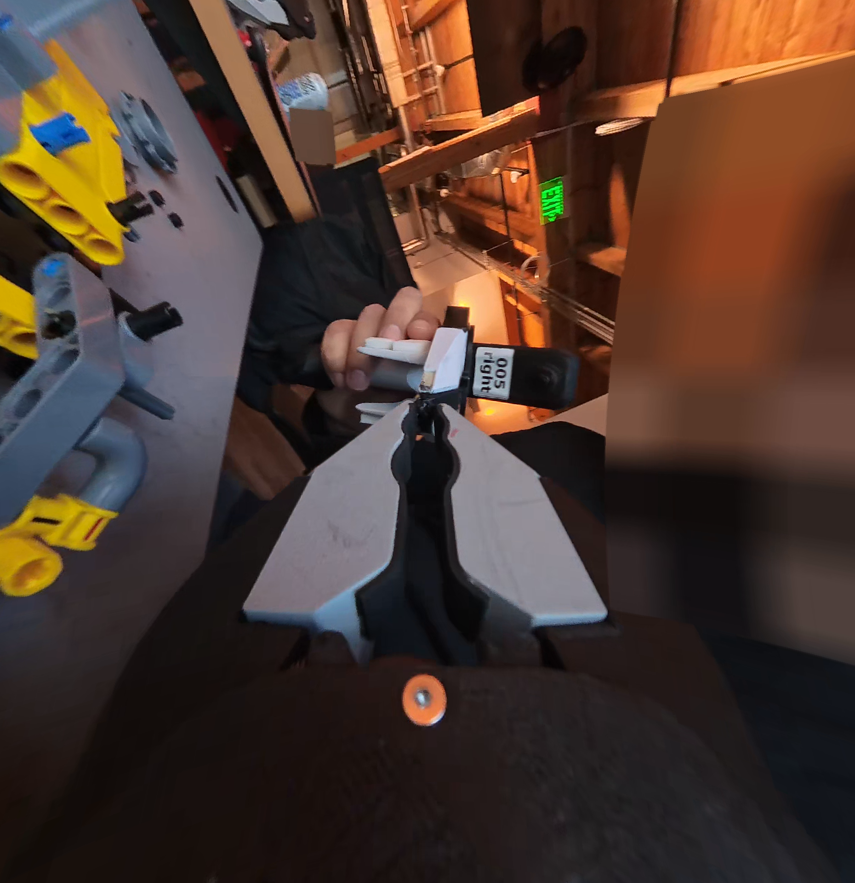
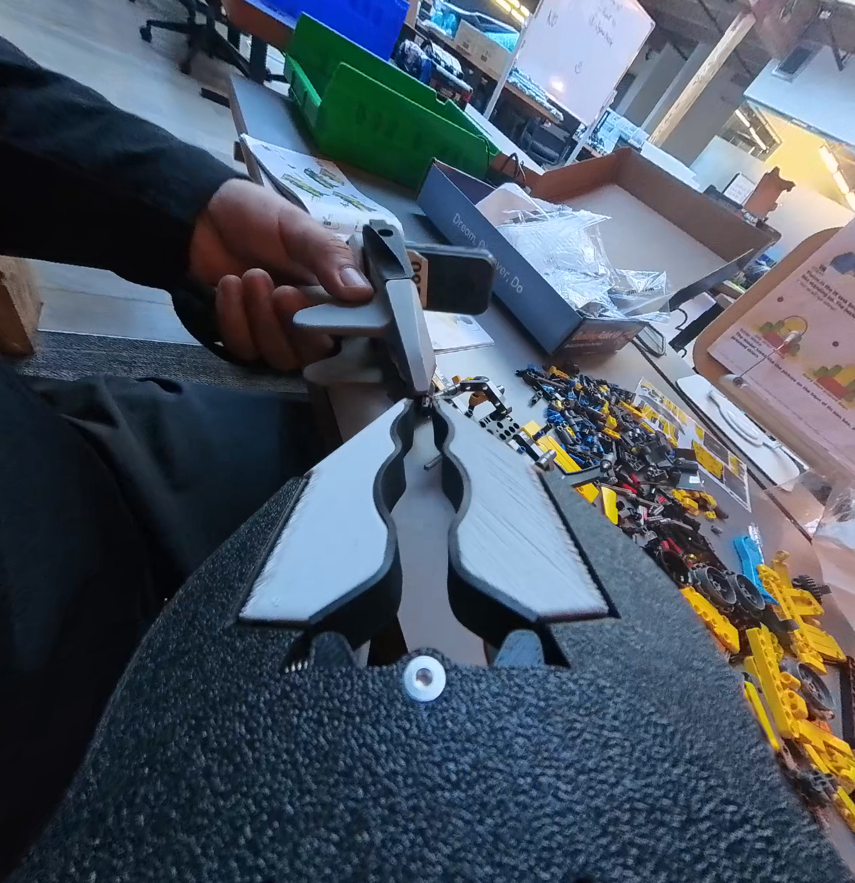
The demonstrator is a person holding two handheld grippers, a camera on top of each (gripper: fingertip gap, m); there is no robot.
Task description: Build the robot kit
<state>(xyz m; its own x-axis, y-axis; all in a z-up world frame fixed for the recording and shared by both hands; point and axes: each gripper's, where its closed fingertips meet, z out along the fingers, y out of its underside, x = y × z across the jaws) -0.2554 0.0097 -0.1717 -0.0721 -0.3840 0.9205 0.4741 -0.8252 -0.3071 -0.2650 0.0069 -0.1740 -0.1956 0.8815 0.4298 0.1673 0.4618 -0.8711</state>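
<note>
My left gripper (image 1: pixel 423 412) is shut, its tips pinching a small black piece (image 1: pixel 422 420) in the air beside the table edge. My right gripper (image 2: pixel 424 405) is shut on the same small black piece (image 2: pixel 423 402), tip to tip with the left one. In the left wrist view the right gripper (image 1: pixel 428 384) comes in from above, held by a hand (image 1: pixel 363 344). In the right wrist view the left gripper (image 2: pixel 423 388) comes in from the upper left, held by a hand (image 2: pixel 273 267). The piece is too small to tell its shape.
A grey table (image 2: pixel 487 344) holds a pile of loose building pieces (image 2: pixel 631 454), a yellow vehicle build (image 2: pixel 788 645), a small grey frame (image 2: pixel 483 396), a dark box with plastic bags (image 2: pixel 511 286), a booklet (image 2: pixel 320 186) and green bins (image 2: pixel 382 119). A yellow and grey build (image 1: pixel 58 191) is close at the left. The tips of both grippers are at nearly the same place.
</note>
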